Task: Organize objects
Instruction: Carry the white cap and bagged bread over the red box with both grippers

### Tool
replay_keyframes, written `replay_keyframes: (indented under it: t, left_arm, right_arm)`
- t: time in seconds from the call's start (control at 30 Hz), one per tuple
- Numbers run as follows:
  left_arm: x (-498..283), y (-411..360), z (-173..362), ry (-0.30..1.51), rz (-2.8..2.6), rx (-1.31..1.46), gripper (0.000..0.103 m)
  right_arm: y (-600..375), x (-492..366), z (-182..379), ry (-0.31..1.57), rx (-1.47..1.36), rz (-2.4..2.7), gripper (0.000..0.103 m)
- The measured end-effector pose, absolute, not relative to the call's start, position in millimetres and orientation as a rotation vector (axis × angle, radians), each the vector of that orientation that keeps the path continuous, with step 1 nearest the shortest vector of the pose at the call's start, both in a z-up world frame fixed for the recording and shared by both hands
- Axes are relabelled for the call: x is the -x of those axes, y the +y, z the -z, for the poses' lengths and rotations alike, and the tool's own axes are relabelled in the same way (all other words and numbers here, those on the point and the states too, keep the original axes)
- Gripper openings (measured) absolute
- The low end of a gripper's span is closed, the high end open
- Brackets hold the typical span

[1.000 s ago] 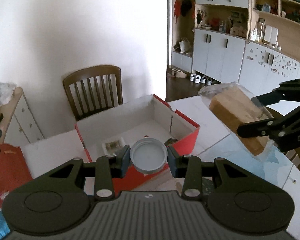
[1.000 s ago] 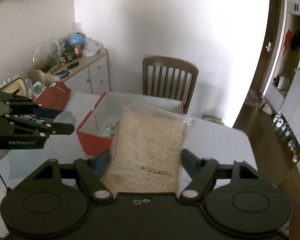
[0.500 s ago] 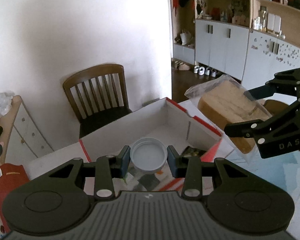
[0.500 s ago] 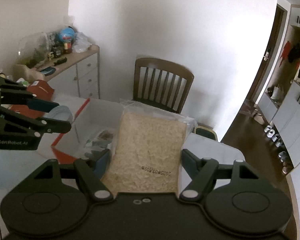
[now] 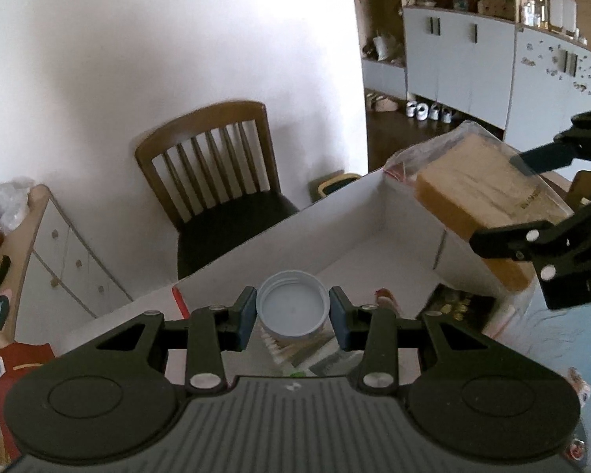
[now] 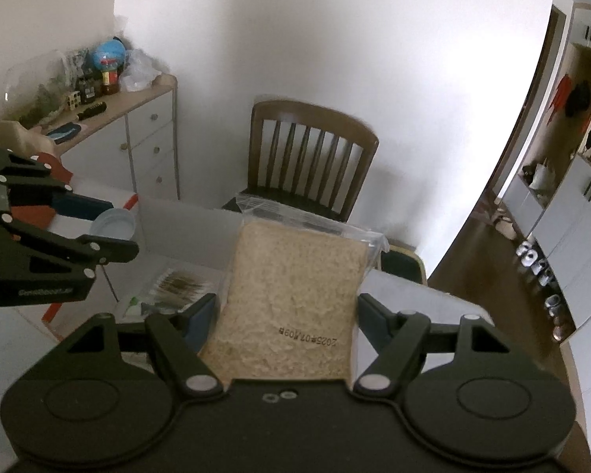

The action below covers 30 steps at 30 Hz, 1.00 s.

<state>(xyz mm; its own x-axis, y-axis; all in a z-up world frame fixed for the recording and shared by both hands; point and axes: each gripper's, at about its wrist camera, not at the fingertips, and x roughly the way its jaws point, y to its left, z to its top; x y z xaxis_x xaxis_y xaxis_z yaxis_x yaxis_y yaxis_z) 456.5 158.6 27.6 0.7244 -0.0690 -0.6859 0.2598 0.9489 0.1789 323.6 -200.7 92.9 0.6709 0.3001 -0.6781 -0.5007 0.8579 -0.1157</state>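
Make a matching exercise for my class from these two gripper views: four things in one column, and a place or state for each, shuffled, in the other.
Things:
1. lid
2. bread bag
3. chair
4. box

Places or states:
A. open, on the table
B. against the wall, behind the box
C. in the left gripper
D. in the right gripper

Pairs: 1-C, 2-D, 3-B, 4-A

Matt black plastic left tool grips a smooth plastic lid; bread bag is glossy clear film.
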Motion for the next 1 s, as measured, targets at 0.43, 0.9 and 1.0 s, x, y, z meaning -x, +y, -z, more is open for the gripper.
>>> replay_keyframes:
  t: [0.43, 0.9, 1.0]
  left_arm:
    - [-500.1, 157.7, 22.2, 0.831, 0.200, -0.277, 0.038]
    - [-524.9, 157.7, 62.3, 0.928, 0.202, -0.250, 0.038]
    - [-526.8, 156.3, 69.2, 0.955, 0.199, -0.253, 0.038]
  right_arm:
    - [-178.5, -348.0, -44.2, 0.801, 0.342, -0.451, 0.075]
    - [-171.7, -359.5, -9.7, 0.881, 0.336, -0.468, 0.075]
    - [-169.3, -361.6, -4.0, 0.895, 0.346, -0.464, 0.075]
